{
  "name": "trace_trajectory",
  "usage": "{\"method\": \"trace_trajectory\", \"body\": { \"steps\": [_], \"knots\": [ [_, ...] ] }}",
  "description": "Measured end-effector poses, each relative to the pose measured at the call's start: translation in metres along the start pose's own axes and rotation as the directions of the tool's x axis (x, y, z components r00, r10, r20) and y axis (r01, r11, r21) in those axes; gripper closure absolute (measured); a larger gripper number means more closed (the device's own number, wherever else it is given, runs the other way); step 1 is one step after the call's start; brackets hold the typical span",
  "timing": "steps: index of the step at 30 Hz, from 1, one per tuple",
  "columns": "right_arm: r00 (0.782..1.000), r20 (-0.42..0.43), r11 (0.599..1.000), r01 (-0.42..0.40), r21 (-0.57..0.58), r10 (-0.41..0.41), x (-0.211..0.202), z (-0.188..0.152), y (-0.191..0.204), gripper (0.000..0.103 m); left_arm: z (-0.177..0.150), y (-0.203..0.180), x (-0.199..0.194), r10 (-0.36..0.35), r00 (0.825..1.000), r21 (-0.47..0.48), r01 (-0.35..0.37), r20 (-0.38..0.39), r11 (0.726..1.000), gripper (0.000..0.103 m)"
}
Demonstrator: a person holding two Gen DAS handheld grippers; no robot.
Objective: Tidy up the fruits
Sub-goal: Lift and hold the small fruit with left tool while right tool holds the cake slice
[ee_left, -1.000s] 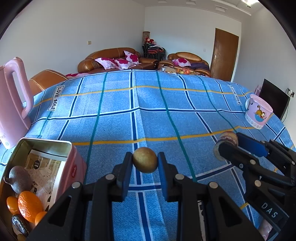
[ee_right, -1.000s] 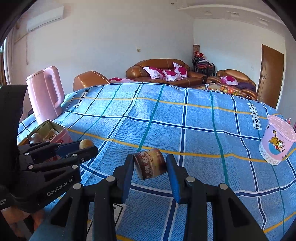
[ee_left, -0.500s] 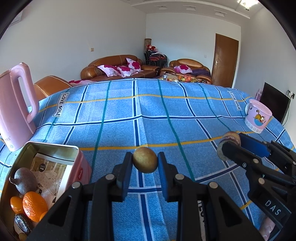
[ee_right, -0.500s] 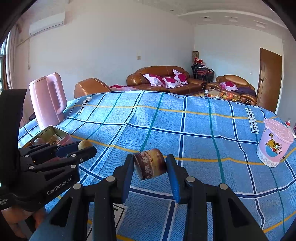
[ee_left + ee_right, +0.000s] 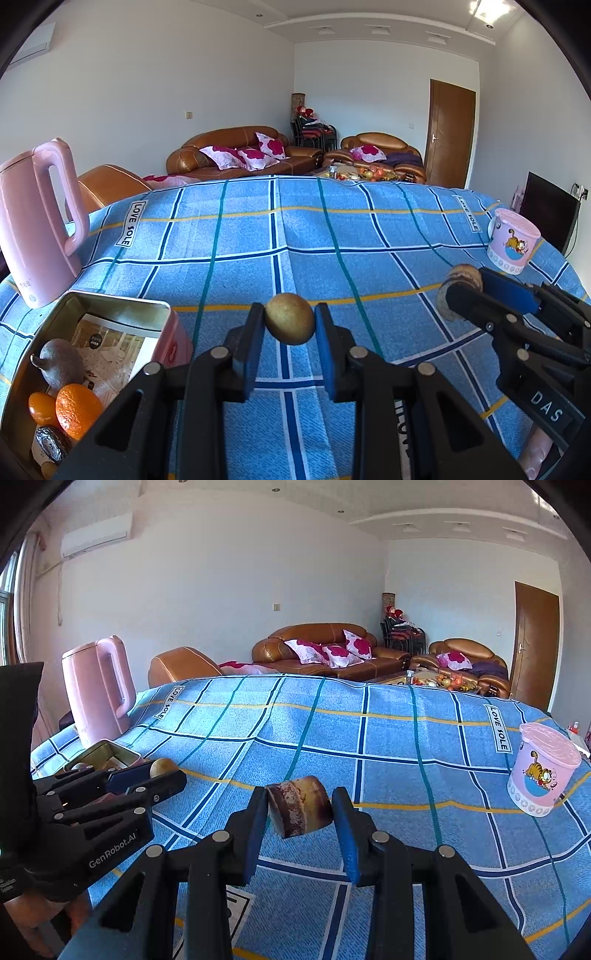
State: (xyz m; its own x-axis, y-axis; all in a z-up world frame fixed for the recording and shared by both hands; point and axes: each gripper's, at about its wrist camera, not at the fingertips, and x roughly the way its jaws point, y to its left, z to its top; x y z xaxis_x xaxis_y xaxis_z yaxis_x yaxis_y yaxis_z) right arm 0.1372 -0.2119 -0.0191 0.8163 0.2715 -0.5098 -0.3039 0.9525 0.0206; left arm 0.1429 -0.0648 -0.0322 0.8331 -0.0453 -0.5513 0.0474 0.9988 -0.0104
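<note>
My left gripper [image 5: 289, 325] is shut on a round yellow-brown fruit [image 5: 290, 318] and holds it above the blue checked tablecloth. My right gripper [image 5: 300, 810] is shut on a brown, dark-red cut fruit piece [image 5: 300, 805], also held above the cloth. The open metal tin [image 5: 114, 308] lies at lower left in the left wrist view. It holds a brown pear-like fruit [image 5: 61, 363], oranges [image 5: 77, 410] and a dark fruit [image 5: 50, 445]. Each gripper shows in the other's view: the right one [image 5: 458, 291], the left one [image 5: 162, 770].
A pink kettle [image 5: 37, 225] stands at the table's left edge behind the tin. A pink cartoon cup [image 5: 511, 240] stands at the right edge. Sofas [image 5: 236, 155] and a brown door [image 5: 448, 133] lie beyond the table.
Both grippers have risen and tilted up with their fruits still gripped. The tin and kettle sit higher and further right in the left wrist view.
</note>
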Motion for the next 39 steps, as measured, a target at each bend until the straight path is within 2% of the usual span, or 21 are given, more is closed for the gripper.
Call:
{"method": "trace_trajectory", "body": {
  "steps": [39],
  "knots": [
    [0.991, 0.130, 1.000, 0.025, -0.009, -0.024, -0.024, -0.002, 0.003, 0.065, -0.005, -0.003, -0.027, 0.024, 0.991, 0.015, -0.027, 0.135, 1.000, 0.074]
  ]
}}
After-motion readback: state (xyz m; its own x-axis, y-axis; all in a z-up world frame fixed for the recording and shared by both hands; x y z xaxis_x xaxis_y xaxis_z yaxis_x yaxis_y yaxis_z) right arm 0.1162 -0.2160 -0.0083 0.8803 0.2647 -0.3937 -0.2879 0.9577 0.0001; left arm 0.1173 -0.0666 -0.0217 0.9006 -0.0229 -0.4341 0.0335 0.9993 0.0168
